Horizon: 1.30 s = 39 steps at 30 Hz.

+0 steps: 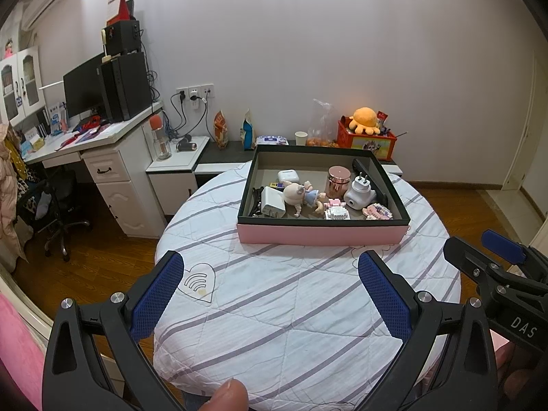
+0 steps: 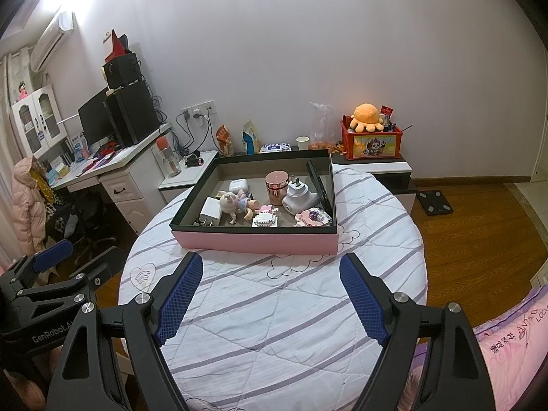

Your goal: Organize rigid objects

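A pink box with a black rim stands at the far side of a round table under a striped quilt. Inside lie a white charger, a small doll, an earbud case, a rose-gold jar, a white plug adapter, pink block figures and a black comb. My left gripper and right gripper hover open over the near quilt, both with nothing between the fingers.
A white desk with monitor and speakers stands left, an office chair below it. Along the wall a low shelf carries snack bags, a paper cup and a red crate with an orange plush. A black scale lies on the wooden floor.
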Each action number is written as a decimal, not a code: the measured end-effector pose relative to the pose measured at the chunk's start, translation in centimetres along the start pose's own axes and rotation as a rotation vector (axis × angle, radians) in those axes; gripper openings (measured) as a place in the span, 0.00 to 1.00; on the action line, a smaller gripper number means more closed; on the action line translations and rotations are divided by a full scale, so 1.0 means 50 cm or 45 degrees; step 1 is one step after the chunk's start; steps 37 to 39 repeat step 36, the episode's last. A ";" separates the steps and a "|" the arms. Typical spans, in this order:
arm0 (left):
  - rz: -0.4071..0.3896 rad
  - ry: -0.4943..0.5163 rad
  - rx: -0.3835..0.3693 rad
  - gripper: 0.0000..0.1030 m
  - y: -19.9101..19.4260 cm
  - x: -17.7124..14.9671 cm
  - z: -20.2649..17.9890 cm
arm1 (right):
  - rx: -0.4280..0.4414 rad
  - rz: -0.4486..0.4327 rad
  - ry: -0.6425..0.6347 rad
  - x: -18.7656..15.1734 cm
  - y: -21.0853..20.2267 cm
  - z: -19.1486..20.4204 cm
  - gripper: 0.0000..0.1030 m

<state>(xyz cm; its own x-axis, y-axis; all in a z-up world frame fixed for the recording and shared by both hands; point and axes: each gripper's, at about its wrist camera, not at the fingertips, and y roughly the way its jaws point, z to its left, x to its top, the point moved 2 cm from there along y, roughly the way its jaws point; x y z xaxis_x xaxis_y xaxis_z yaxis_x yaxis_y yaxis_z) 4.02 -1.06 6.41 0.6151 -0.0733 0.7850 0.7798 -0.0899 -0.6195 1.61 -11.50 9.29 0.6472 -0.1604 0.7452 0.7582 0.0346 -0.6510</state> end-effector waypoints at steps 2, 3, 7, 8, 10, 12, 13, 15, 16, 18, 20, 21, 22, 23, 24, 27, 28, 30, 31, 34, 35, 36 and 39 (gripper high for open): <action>0.001 0.001 -0.002 1.00 0.000 0.000 0.000 | 0.001 0.001 0.001 0.000 0.000 0.000 0.81; 0.000 0.001 -0.001 1.00 0.000 0.000 0.000 | 0.000 0.001 0.001 0.000 0.000 0.000 0.81; 0.002 0.003 -0.001 1.00 0.000 0.000 0.000 | 0.000 0.001 0.000 0.000 0.000 0.000 0.81; 0.001 0.004 0.001 1.00 0.000 0.000 0.001 | 0.000 0.000 0.000 0.000 0.000 -0.001 0.81; 0.001 0.004 0.005 1.00 0.002 0.000 0.002 | 0.000 0.001 -0.001 0.000 0.001 0.001 0.81; 0.002 0.003 0.004 1.00 0.002 -0.001 0.005 | 0.000 0.001 0.000 0.001 0.000 -0.001 0.81; 0.003 0.004 0.004 1.00 0.002 -0.001 0.005 | 0.000 0.001 0.000 0.000 0.001 0.001 0.81; 0.002 0.002 0.005 1.00 0.003 -0.002 0.005 | -0.001 0.001 -0.001 0.001 0.001 0.000 0.81; 0.002 0.003 0.004 1.00 0.003 -0.002 0.006 | -0.001 0.001 -0.001 0.001 0.001 0.000 0.81; 0.003 0.005 0.004 1.00 0.003 -0.001 0.006 | -0.001 0.002 -0.002 0.001 0.002 0.000 0.81; 0.002 0.004 0.005 1.00 0.003 -0.001 0.005 | 0.000 0.005 -0.003 0.001 0.001 0.000 0.81; 0.003 0.004 0.005 1.00 0.003 -0.002 0.007 | -0.001 0.001 -0.003 0.001 0.002 0.003 0.81; 0.005 0.003 0.003 1.00 0.003 -0.002 0.007 | 0.000 0.002 -0.003 0.001 0.002 0.003 0.81; 0.006 0.003 0.002 1.00 0.003 -0.002 0.007 | 0.000 0.003 -0.004 0.002 0.002 0.001 0.81; 0.007 0.003 0.002 1.00 0.005 -0.002 0.006 | -0.001 0.003 -0.004 0.001 0.002 0.002 0.81; 0.013 0.004 0.003 1.00 0.008 -0.005 0.009 | -0.001 0.002 -0.003 0.001 0.002 0.005 0.81; 0.010 0.003 0.005 1.00 0.007 -0.004 0.008 | -0.001 0.002 -0.003 0.001 0.002 0.005 0.81; 0.002 0.002 0.016 1.00 0.007 -0.006 0.010 | -0.002 0.003 -0.003 0.002 0.002 0.003 0.81; -0.004 0.003 0.022 1.00 0.007 -0.006 0.011 | -0.002 0.003 -0.003 0.001 0.002 0.006 0.81; -0.006 0.005 0.014 1.00 0.007 -0.006 0.009 | -0.003 0.005 -0.003 0.000 0.004 0.001 0.81; -0.003 0.003 0.013 1.00 0.007 -0.006 0.010 | -0.003 0.005 -0.002 0.001 0.003 -0.002 0.81; 0.001 0.004 0.009 1.00 0.007 -0.007 0.009 | -0.003 0.005 -0.003 0.001 0.003 0.001 0.81; 0.001 0.004 0.009 1.00 0.007 -0.007 0.009 | -0.003 0.005 -0.003 0.001 0.003 0.001 0.81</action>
